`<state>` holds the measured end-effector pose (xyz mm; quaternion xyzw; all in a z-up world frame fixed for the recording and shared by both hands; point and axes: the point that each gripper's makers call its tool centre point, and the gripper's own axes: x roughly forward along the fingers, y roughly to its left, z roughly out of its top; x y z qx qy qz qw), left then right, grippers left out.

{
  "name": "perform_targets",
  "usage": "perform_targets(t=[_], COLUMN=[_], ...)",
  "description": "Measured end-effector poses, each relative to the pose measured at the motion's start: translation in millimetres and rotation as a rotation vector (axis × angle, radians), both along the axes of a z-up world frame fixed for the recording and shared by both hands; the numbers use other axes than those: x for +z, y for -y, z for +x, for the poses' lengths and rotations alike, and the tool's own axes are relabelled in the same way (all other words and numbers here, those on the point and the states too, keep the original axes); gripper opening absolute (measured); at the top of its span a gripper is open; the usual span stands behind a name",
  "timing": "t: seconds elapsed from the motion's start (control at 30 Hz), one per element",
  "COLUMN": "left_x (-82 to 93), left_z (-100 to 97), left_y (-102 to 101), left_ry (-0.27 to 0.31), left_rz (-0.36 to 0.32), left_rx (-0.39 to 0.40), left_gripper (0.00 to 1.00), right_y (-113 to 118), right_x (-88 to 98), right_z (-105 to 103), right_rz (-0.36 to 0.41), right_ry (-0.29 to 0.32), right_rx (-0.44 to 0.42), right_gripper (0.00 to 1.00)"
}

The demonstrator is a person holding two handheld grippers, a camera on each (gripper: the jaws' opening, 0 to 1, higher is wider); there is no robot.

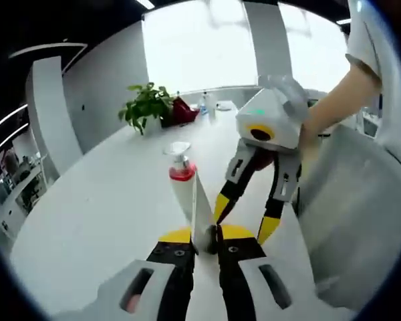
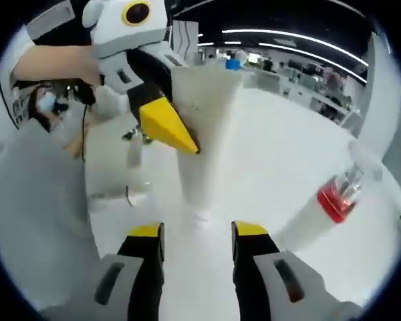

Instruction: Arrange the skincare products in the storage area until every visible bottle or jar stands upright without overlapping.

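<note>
White table [image 1: 100,214], largest thing in shot, was the work area. My left gripper [image 1: 206,235] was clamped on the white tube [image 1: 202,207], crimped end, tube off the table and not yet stood. Pump bottle [image 1: 181,180] w/ red collar stood upright just behind. Right gripper [image 2: 197,235] was agape, empty, below the tube. No label text legible.

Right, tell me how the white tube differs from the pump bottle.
The tube is clamped in the left gripper; the pump bottle stands free on the table. The tube is plain white; the pump bottle has a red collar and clear top. Both have white bodies.
</note>
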<state>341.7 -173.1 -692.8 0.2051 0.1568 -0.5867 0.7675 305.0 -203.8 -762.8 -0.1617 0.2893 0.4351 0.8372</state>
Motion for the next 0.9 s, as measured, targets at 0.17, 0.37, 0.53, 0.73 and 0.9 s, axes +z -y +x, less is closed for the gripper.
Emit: perform_targets(t=[0.17,0.37,0.53,0.73,0.9], left_x=[-0.2,1.3,2.4,3.6,1.2], left_z=[10.0,18.7,24.4,30.8,40.7], left_y=[7,19,28,37,38], left_ry=[-0.005,-0.007,-0.008,-0.011,-0.012], left_rz=[-0.019,-0.037,-0.045,-0.049,-0.051], left_rx=[-0.016,-0.038,-0.066,-0.092,-0.115], left_gripper=[0.09,0.09,0.09,0.09,0.09], right_y=[17,23,23,28,29], right_x=[-9.5,-10.6,-17.5,-26.3,-25.4], right_z=[-20,-21,-24,-22,-18], right_rz=[-0.087,-0.072,-0.129,-0.128,-0.083], right_ry=[0.007,-0.002,0.009,-0.022,-0.03], right_rx=[0.01,-0.051,-0.025,-0.042,-0.084], right_gripper=[0.51,0.56,0.57,0.6,0.58])
